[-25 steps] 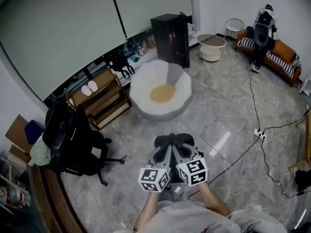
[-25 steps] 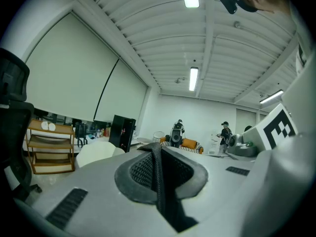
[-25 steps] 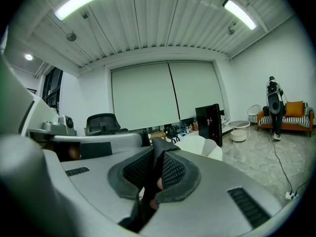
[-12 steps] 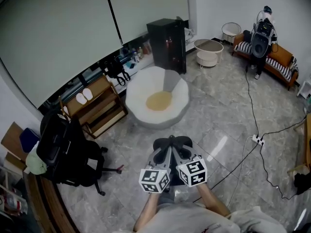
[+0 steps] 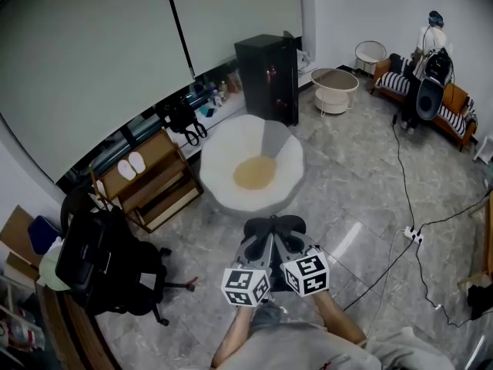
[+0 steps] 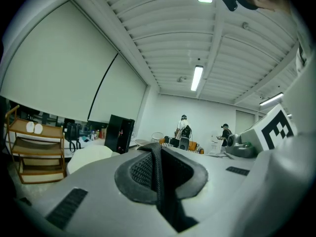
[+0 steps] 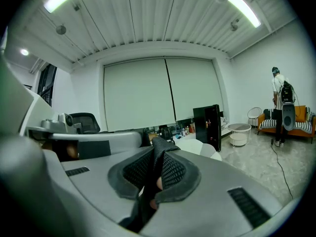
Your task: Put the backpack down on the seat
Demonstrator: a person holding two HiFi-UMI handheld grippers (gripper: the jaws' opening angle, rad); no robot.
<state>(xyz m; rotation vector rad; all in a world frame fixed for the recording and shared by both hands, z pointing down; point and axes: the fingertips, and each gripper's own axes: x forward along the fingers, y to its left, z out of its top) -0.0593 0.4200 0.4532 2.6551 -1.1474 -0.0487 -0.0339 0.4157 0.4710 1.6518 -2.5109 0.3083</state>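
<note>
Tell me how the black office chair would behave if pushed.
The office chair would probably roll easily: its star base stands on a glossy tile floor. The black bag piled on its seat likely makes it top-heavy, so a high push may tip it.

No legible words, numbers, brands or signs in any view. Only printed marks: black-and-white square code patterns on the left cube (image 5: 246, 286) and right cube (image 5: 306, 274), which are blocks, not letters. Bottles on the window ledge (image 5: 218, 92) are too small for any label to be read.
</note>
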